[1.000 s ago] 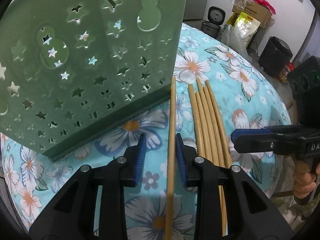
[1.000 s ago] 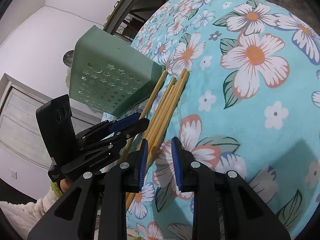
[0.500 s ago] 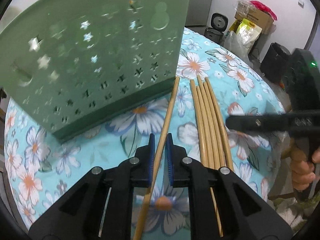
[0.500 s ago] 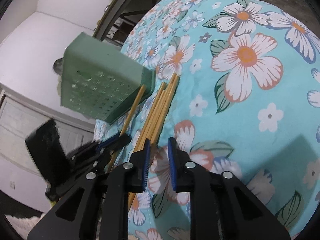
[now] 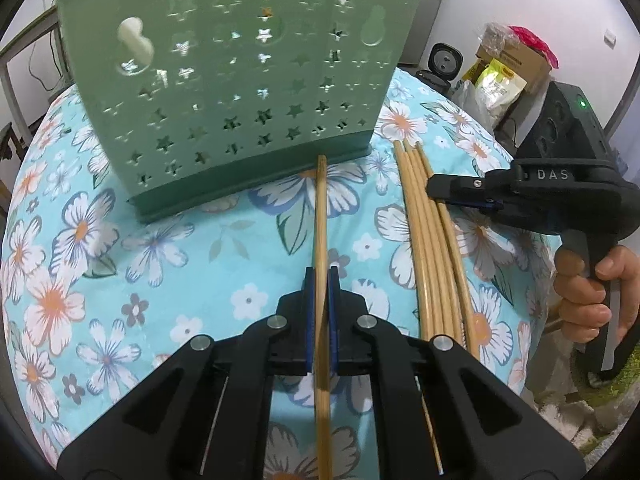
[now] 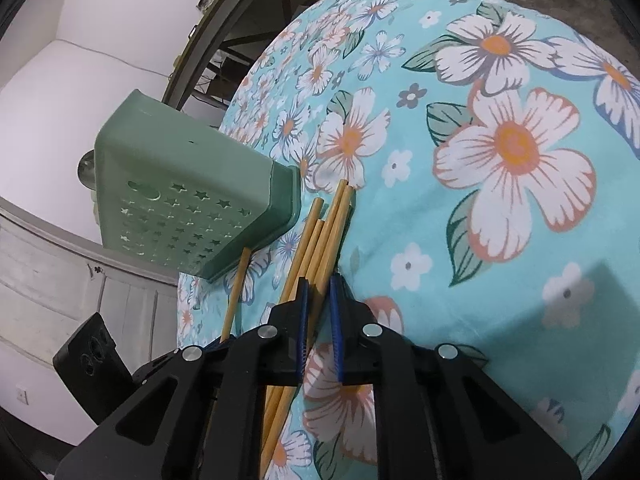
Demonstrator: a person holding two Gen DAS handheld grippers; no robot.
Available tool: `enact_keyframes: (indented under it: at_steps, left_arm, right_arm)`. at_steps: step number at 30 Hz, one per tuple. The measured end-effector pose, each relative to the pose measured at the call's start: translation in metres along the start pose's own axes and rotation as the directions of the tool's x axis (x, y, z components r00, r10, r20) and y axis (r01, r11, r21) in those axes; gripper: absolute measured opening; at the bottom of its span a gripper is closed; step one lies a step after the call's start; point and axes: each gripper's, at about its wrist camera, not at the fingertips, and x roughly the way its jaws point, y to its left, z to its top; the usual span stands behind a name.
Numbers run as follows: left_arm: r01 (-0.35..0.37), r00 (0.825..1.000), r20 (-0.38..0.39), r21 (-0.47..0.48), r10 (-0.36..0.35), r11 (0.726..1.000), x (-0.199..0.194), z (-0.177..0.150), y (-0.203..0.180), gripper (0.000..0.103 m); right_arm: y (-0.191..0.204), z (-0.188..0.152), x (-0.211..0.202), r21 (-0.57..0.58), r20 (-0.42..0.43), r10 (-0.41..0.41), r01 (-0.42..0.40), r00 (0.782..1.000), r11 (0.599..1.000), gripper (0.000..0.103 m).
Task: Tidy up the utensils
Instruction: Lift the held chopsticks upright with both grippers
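A green utensil holder with star-shaped holes stands at the far side of the flowered cloth. My left gripper is shut on a single wooden chopstick whose far tip touches the holder's base. To its right lies a bundle of several chopsticks. My right gripper, held by a hand, reaches in over the bundle's right side. In the right wrist view the right gripper has its jaws closing, with chopsticks of the bundle between the pads and a small gap still showing. The holder stands beyond.
The round table's edge drops away just right of the bundle. Behind it on the floor stand a cardboard box and bags and a black round appliance. A metal frame rises past the far edge.
My left gripper's jaws have shut on the single chopstick and swung it away from the bundle, its tip now at the holder's base. The right gripper's jaws have narrowed over the bundle.
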Motion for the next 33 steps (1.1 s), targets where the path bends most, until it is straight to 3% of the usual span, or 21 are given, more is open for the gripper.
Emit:
enact_keyframes:
  at_steps: [4,8,12,17,19,27,29,33]
  left_arm:
    - [0.001,1.000,-0.002,-0.021,-0.001,1.000,-0.004,-0.001,0.006,0.005]
    - [0.006,1.000,-0.014,-0.046,-0.006,0.999,-0.008,-0.004,0.013,0.005]
    - [0.008,0.999,-0.031,-0.046,-0.009,0.999,-0.008,-0.001,0.015,0.005]
    - [0.018,0.999,-0.044,-0.031,-0.020,0.999,-0.009,0.012,0.014,0.023]
    - [0.005,0.999,-0.054,-0.005,-0.005,1.000,-0.007,0.019,0.012,0.024]
    - [-0.068,0.991,-0.107,0.077,0.076,0.995,0.023,0.044,0.005,0.024]
    - [-0.074,0.991,-0.106,0.071,0.081,0.995,0.027,0.049,0.005,0.024]
    - [-0.090,0.992,-0.084,0.062,0.095,0.994,0.031,0.051,0.003,0.009]
  right_arm:
    - [-0.002,-0.004,-0.015,-0.002,0.002,-0.011,0.011,1.000,1.000,0.010]
    - [-0.006,-0.005,-0.034,-0.042,0.025,-0.106,0.107,0.994,0.993,0.010]
    - [-0.008,-0.001,-0.032,-0.052,0.008,-0.130,0.130,0.992,0.990,0.011]
    - [-0.004,0.007,-0.028,-0.075,0.012,-0.151,0.152,0.988,0.986,0.018]
    - [-0.003,0.007,-0.029,-0.080,0.016,-0.158,0.158,0.987,0.984,0.020]
    - [0.000,0.018,-0.017,-0.097,0.030,-0.182,0.184,0.983,0.978,0.022]
    - [-0.001,0.021,-0.014,-0.095,0.042,-0.190,0.193,0.981,0.977,0.018]
    - [-0.006,0.026,-0.011,-0.068,0.054,-0.174,0.178,0.983,0.982,0.011]
